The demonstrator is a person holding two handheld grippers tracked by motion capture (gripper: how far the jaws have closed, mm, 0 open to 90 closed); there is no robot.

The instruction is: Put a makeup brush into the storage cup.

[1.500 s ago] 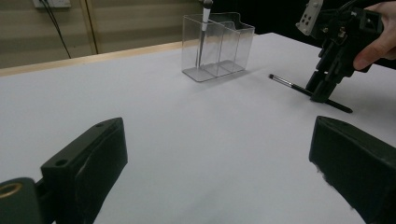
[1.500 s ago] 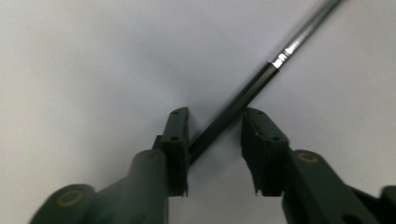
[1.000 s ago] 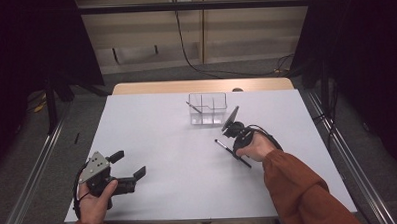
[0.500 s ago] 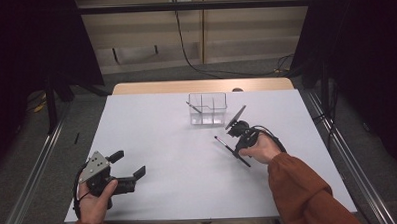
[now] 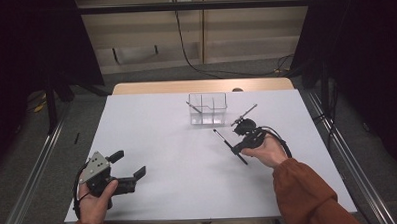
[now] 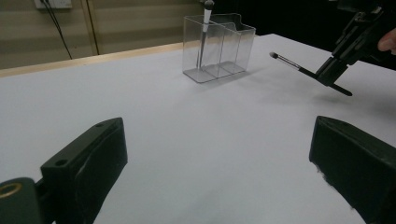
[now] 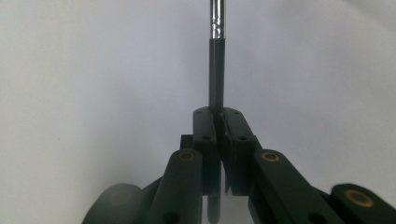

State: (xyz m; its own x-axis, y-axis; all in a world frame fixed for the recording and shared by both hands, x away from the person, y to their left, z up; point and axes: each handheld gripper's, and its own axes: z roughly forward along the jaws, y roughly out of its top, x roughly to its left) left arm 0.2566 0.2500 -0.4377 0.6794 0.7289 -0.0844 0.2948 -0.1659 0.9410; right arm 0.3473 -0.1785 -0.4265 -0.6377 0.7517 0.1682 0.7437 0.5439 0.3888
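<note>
Brush (image 5: 229, 146) clamped in right hand-held gripper (image 5: 240, 146), bristles pointing toward the organizer (image 5: 208, 109); left hand-held gripper (image 5: 130, 166) agape.

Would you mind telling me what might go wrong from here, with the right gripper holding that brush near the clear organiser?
1. The right gripper pinches the thin brush far down its handle, so it may pivot or slip in the jaws.
2. The clear organiser looks light and unsecured; a badly aimed brush tip could catch its rim and tip it over.
3. Another brush already leans in one compartment, and the incoming one might knock it.
</note>
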